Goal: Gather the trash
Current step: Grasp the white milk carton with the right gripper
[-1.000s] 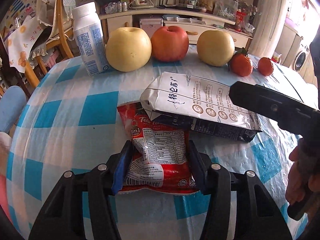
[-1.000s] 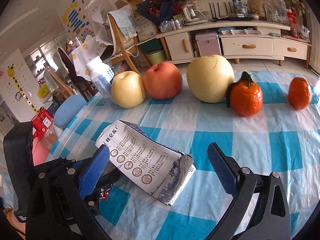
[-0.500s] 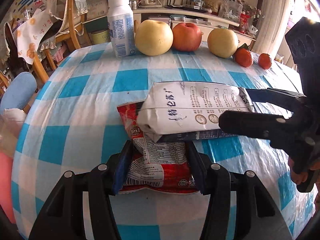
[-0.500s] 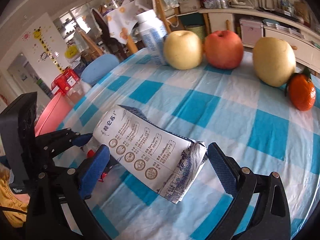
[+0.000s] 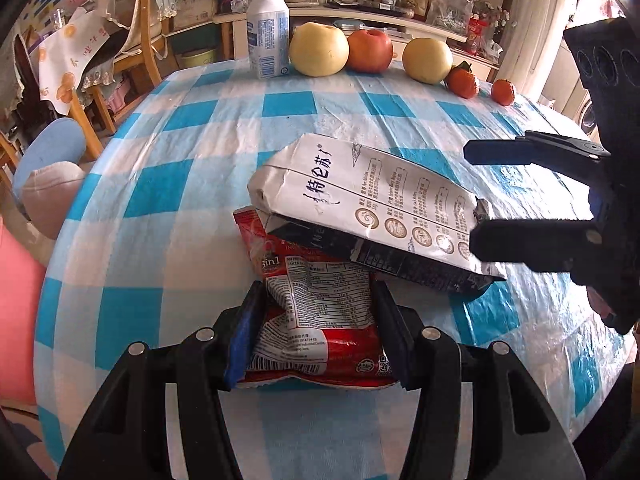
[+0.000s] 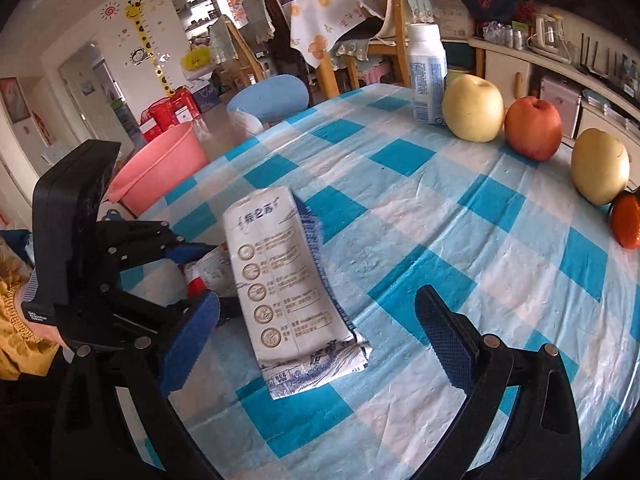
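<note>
My left gripper [image 5: 318, 290] is shut on a crumpled red snack packet [image 5: 320, 320] just above the blue-and-white checked tablecloth [image 5: 168, 208]. A flattened white milk carton [image 5: 372, 204] lies across the packet's far end. In the right wrist view the carton [image 6: 276, 276] sits between the wide-apart fingers of my right gripper [image 6: 316, 300], with a gap on both sides, so that gripper is open. The left gripper [image 6: 204, 276] comes in from the left there, and a bit of the red packet [image 6: 200, 270] peeks out under the carton.
A white bottle [image 5: 267, 32], two yellow pears [image 5: 319, 50], a red apple [image 5: 369, 50] and two tangerines [image 5: 463, 81] line the table's far edge. Off the table's left side stand a pink basin [image 6: 160, 160], a blue stool [image 6: 268, 98] and wooden chairs.
Both grippers have drawn back from the fruit row toward the table's near left side, with packet and carton moving along. The right gripper has rolled, and the basin has come into its view.
</note>
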Demonstrator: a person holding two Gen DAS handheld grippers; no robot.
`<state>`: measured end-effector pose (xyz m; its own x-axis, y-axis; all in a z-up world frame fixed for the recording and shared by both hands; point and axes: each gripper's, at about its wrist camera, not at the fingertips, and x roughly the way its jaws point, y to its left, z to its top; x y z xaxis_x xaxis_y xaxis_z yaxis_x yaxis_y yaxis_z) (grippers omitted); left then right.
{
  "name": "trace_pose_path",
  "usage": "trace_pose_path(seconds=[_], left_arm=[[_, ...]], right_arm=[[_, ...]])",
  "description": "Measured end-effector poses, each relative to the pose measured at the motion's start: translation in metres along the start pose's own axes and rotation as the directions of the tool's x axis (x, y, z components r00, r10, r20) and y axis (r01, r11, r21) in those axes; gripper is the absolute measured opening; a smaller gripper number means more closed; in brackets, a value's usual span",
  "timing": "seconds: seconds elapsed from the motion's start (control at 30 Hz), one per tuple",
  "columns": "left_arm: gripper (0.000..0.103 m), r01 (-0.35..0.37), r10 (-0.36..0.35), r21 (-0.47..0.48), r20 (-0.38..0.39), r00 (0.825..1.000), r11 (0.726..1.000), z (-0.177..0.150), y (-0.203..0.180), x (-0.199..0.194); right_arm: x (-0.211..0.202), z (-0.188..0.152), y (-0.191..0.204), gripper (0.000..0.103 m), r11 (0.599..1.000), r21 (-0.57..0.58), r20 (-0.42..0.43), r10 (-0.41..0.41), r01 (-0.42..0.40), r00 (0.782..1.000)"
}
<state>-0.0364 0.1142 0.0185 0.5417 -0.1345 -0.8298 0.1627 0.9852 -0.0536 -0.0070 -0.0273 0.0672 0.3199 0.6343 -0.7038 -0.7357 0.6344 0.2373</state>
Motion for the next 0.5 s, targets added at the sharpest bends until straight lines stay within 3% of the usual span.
trace_pose_path(seconds=[0.13, 0.33, 0.4, 0.43, 0.5], left_arm=[[0.055, -0.015, 0.015, -0.001, 0.023, 1.000, 1.000, -0.011, 0.005, -0.007], [0.055, 0.001, -0.001, 0.007, 0.052, 0.999, 1.000, -0.015, 0.011, -0.009], [0.055, 0.008, -0.009, 0.011, 0.058, 0.998, 1.000, -0.016, 0.012, -0.009], [0.055, 0.013, -0.013, 0.014, 0.060, 0.998, 1.000, -0.016, 0.013, -0.009], [0.055, 0.020, -0.021, 0.018, 0.066, 0.998, 1.000, -0.016, 0.014, -0.008]], right_arm=[[0.008, 0.001, 0.013, 0.099, 1.000, -0.020, 0.019, -0.007, 0.008, 1.000], [0.027, -0.001, 0.046, 0.097, 0.989, -0.148, -0.007, -0.030, 0.029, 1.000], [0.035, -0.004, 0.051, 0.086, 0.983, -0.179, -0.032, -0.051, 0.045, 0.998], [0.038, -0.006, 0.052, 0.076, 0.980, -0.192, -0.048, -0.066, 0.056, 0.997], [0.044, -0.009, 0.049, 0.068, 0.979, -0.193, -0.072, -0.084, 0.068, 0.994]])
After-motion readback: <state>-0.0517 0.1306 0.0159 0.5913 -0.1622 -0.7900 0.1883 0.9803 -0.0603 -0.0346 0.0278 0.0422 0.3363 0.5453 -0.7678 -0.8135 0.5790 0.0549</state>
